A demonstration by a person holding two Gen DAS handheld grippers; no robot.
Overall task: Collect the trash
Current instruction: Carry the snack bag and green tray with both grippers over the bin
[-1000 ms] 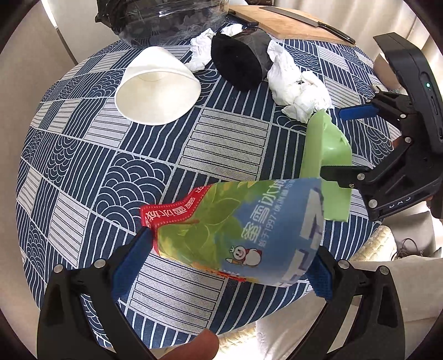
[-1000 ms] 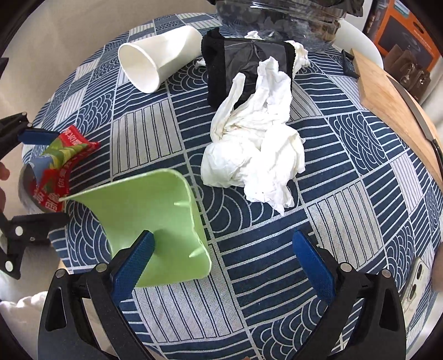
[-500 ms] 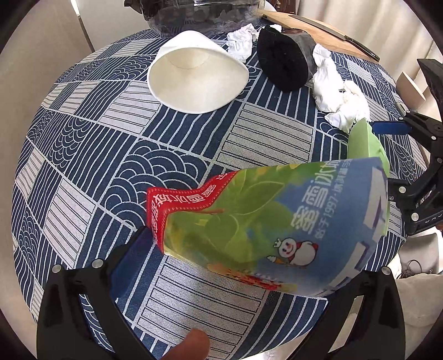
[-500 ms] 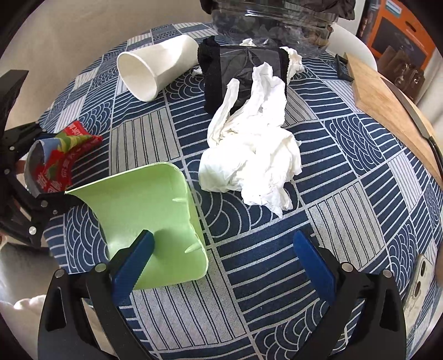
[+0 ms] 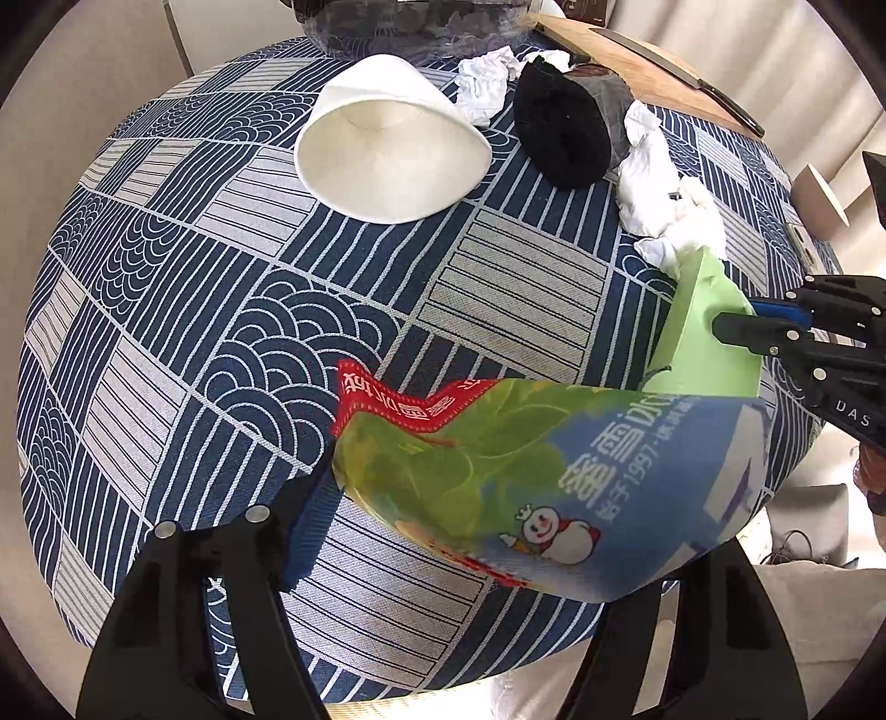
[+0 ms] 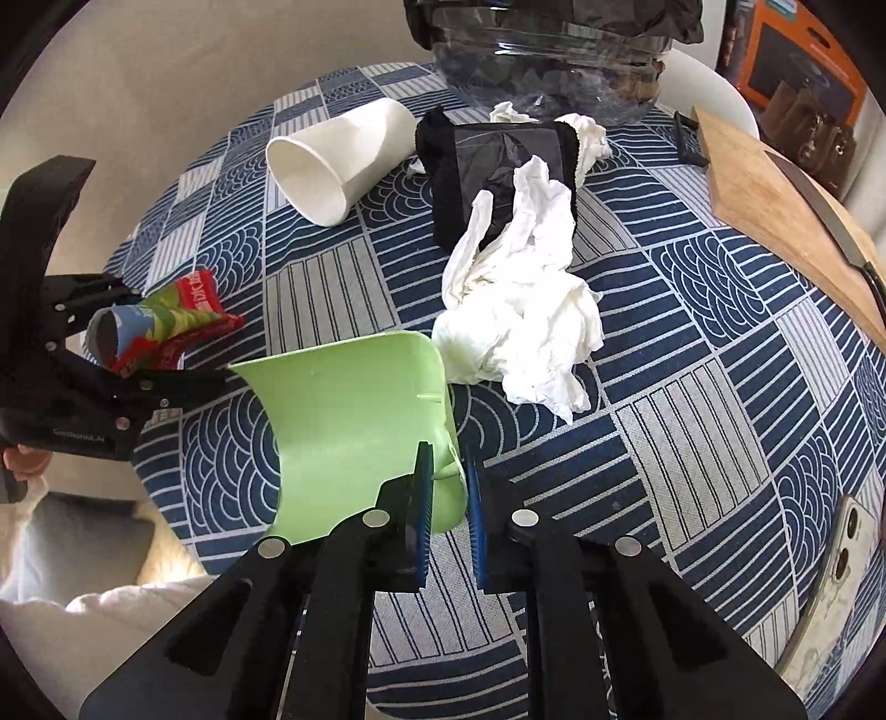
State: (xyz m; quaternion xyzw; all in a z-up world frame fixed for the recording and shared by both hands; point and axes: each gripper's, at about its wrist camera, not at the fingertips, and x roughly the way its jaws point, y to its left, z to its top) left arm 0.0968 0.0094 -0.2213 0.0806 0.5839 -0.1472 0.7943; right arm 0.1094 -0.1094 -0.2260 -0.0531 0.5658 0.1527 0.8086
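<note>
My left gripper (image 5: 493, 531) is shut on a crushed printed drink cup (image 5: 531, 476), green, blue and red, held just above the table's near edge; it also shows in the right wrist view (image 6: 155, 327). My right gripper (image 6: 446, 493) is shut on the rim of a light green dustpan (image 6: 354, 421), which rests on the tablecloth beside the cup and shows in the left wrist view (image 5: 703, 338). A white paper cup (image 5: 387, 149) lies on its side. Crumpled white tissue (image 6: 526, 315) lies just past the dustpan. A black pouch (image 6: 498, 166) lies behind it.
The round table has a blue and white patterned cloth (image 5: 221, 277). A clear bin lined with a black bag (image 6: 554, 50) stands at the far edge. A wooden cutting board with a knife (image 6: 786, 205) lies at the right. A phone (image 6: 836, 576) lies near the right edge.
My right gripper has closed from wide open onto the dustpan's rim. My left gripper, holding the drink cup, has moved in closer to the dustpan.
</note>
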